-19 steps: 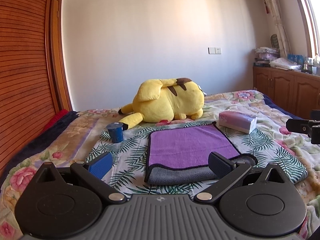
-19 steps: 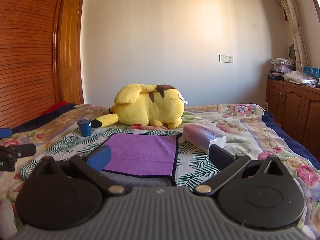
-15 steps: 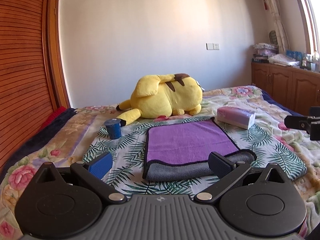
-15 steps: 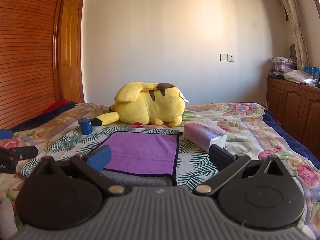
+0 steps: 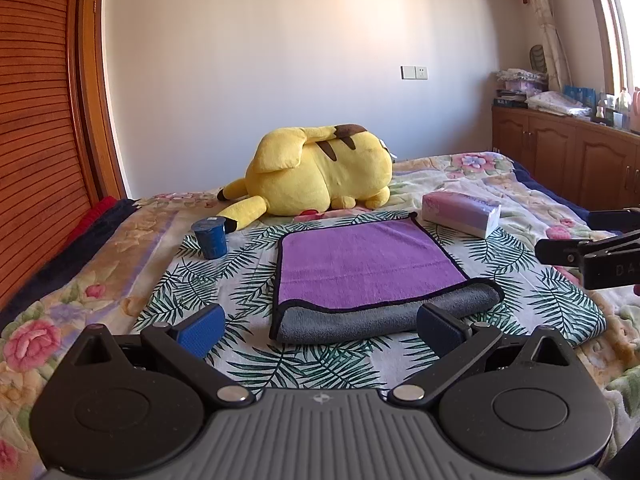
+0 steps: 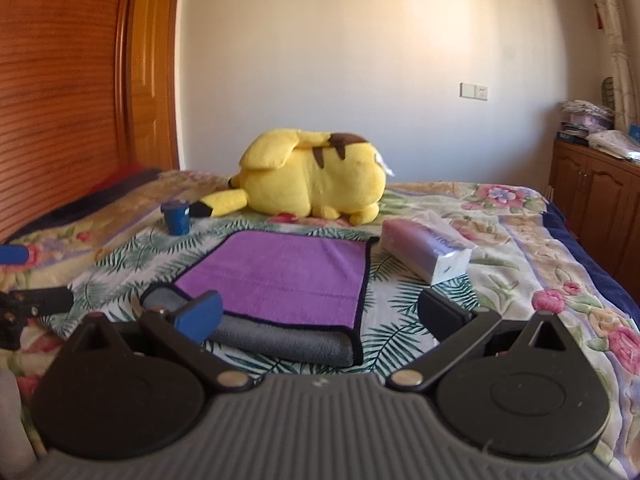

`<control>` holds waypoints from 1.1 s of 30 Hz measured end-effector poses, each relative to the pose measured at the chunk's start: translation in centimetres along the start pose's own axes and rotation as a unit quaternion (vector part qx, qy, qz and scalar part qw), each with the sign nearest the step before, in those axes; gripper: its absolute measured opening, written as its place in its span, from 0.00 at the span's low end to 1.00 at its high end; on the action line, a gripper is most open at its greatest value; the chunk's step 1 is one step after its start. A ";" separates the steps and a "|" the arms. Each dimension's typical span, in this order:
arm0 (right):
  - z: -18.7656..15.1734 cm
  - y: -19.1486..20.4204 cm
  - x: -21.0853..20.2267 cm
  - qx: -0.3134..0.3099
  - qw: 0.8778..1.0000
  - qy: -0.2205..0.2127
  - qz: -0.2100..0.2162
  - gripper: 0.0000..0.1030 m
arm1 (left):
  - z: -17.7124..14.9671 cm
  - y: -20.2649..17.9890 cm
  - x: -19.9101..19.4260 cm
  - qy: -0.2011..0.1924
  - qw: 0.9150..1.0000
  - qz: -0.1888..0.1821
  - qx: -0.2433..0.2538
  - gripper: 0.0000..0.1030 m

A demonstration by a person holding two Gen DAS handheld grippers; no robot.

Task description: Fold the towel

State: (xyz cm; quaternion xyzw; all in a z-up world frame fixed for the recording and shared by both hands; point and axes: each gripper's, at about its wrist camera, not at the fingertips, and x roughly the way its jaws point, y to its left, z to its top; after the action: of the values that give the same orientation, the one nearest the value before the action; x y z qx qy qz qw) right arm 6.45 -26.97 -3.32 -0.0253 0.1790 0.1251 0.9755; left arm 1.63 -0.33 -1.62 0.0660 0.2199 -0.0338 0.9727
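From my seat both grippers hang with fingers spread, holding nothing: left gripper [image 5: 318, 328] has the folded purple towel [image 5: 360, 268] dead ahead at 12 o'clock, right gripper [image 6: 320, 312] sees it around 11, fold edge running 9-to-3

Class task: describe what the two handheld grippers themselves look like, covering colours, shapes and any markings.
Both the left gripper and the right gripper share one design: a grey ribbed base, two round black discs, and black angled arms with silver pivot bolts. One finger pad looks bright blue, the other darker. A small emblem marks the base centre.
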 end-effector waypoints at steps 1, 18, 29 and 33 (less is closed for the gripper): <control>0.0 0.0 0.2 -0.003 1.000 0.004 0.002 1.00 | 0.0 0.0 0.1 0.002 1.000 -0.002 0.001 0.84; 0.5 0.0 3.2 -0.024 0.999 0.032 0.027 1.00 | 0.8 0.7 2.9 0.013 1.000 -0.018 0.011 0.81; 0.7 -0.4 5.9 -0.028 0.998 0.052 0.029 1.00 | 1.5 2.2 6.5 0.040 0.999 -0.026 0.000 0.72; 0.8 -0.6 7.1 -0.029 0.997 0.062 0.028 1.00 | 1.6 2.5 7.6 0.047 0.999 -0.024 0.001 0.72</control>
State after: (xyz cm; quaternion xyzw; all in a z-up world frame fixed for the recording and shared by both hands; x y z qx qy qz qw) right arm 13.31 -25.80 -5.13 -0.0561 0.2364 0.1561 0.9574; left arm 9.41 1.66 -3.25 0.0634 0.2664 -0.0544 0.9602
